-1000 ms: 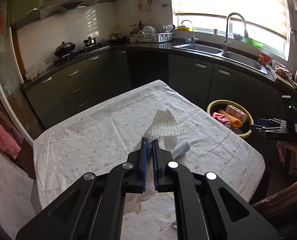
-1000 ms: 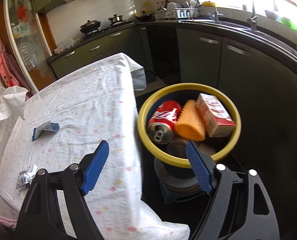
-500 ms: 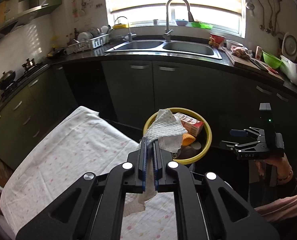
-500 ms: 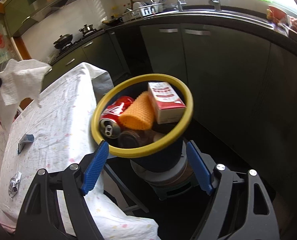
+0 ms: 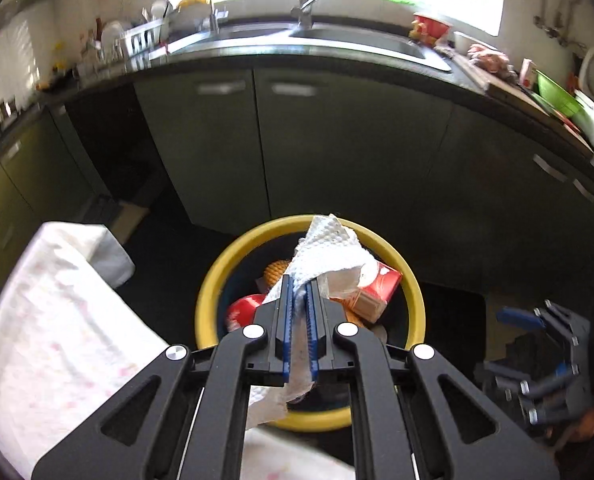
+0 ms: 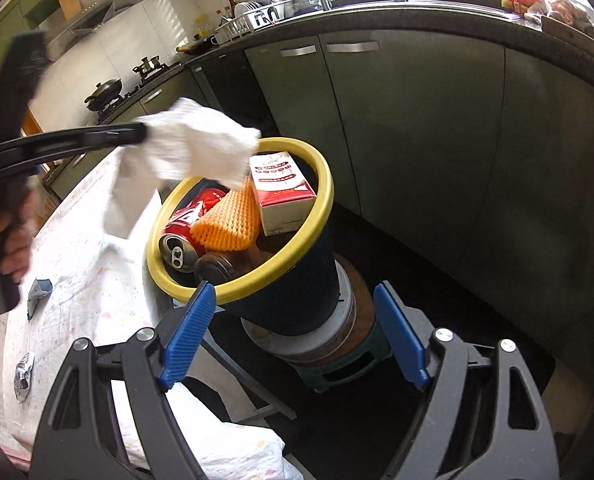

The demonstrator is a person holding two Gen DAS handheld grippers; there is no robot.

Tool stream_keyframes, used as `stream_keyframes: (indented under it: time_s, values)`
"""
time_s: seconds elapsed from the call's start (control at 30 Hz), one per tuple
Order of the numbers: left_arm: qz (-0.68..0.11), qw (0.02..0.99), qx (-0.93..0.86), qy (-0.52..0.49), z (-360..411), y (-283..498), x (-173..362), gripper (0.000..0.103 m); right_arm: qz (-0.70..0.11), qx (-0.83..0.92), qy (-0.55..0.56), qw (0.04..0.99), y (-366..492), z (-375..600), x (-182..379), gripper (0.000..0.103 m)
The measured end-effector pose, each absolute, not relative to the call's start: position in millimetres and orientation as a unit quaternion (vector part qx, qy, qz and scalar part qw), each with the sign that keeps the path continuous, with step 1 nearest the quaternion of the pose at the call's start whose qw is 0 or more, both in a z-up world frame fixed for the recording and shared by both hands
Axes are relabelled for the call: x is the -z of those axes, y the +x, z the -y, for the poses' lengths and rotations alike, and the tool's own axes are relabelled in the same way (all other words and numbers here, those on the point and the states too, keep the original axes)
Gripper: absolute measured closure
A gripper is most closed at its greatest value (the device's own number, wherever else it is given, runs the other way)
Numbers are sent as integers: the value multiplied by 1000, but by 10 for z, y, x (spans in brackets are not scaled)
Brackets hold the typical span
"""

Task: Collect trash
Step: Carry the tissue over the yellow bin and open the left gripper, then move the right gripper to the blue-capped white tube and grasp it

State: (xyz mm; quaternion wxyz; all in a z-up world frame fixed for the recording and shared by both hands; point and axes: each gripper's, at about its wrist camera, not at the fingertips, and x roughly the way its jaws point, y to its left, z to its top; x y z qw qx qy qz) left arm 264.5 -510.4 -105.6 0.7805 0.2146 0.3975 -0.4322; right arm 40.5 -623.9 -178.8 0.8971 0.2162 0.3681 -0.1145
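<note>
My left gripper (image 5: 300,284) is shut on a white paper towel (image 5: 325,252) and holds it above the yellow-rimmed trash bin (image 5: 217,280). The right wrist view shows the towel (image 6: 189,148) hanging at the bin's near-left rim (image 6: 325,200). The bin holds a red cola can (image 6: 185,232), an orange foam net (image 6: 227,220), a red and white carton (image 6: 283,192) and a dark jar (image 6: 215,268). My right gripper (image 6: 293,320) is open and empty, low beside the bin; it also shows in the left wrist view (image 5: 537,360).
The table with a flowered white cloth (image 6: 77,248) stands left of the bin. A small blue-grey scrap (image 6: 37,292) and a crumpled silver wrapper (image 6: 23,372) lie on it. Dark green cabinets (image 6: 417,140) and the sink counter (image 5: 337,44) stand behind the bin.
My left gripper has carried the paper towel from the table over to above the bin. My right gripper has dropped lower and closer to the bin, still open.
</note>
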Motion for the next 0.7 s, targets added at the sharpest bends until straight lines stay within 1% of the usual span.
stream_keyframes:
  time_s: [0.07,0.1,0.13,0.27,0.3,0.4,0.5,0.6,0.7]
  values:
    - [-423,776,425,193,5245,2747,1204,79,-370,113,216,897,403,6233,1784,24]
    - [-431,774,423,188,5298,2775,1261,62,-370,113,216,897,401,6232,1781,24]
    - [-432,778,417,187,5353,2789,1294,50,-369,111,216,897,395,6226,1772,24]
    - [-418,788,418,173,5213,2722,1196,43,-367,108,213,899,347,6200,1730,23]
    - [-415,789,420,168,5130,2699,1126,40,-366,109,213,899,337,6196,1723,23]
    - [-394,801,427,146,4723,2641,843,30,-366,111,213,899,316,6198,1713,22]
    - [-373,820,422,107,4144,2538,560,19,-372,108,213,897,348,6173,1723,22]
    - [-353,844,397,77,3519,2434,376,17,-379,97,204,898,416,6075,1714,22]
    - [-336,870,355,61,2895,2295,327,14,-386,74,186,901,538,5879,1667,22]
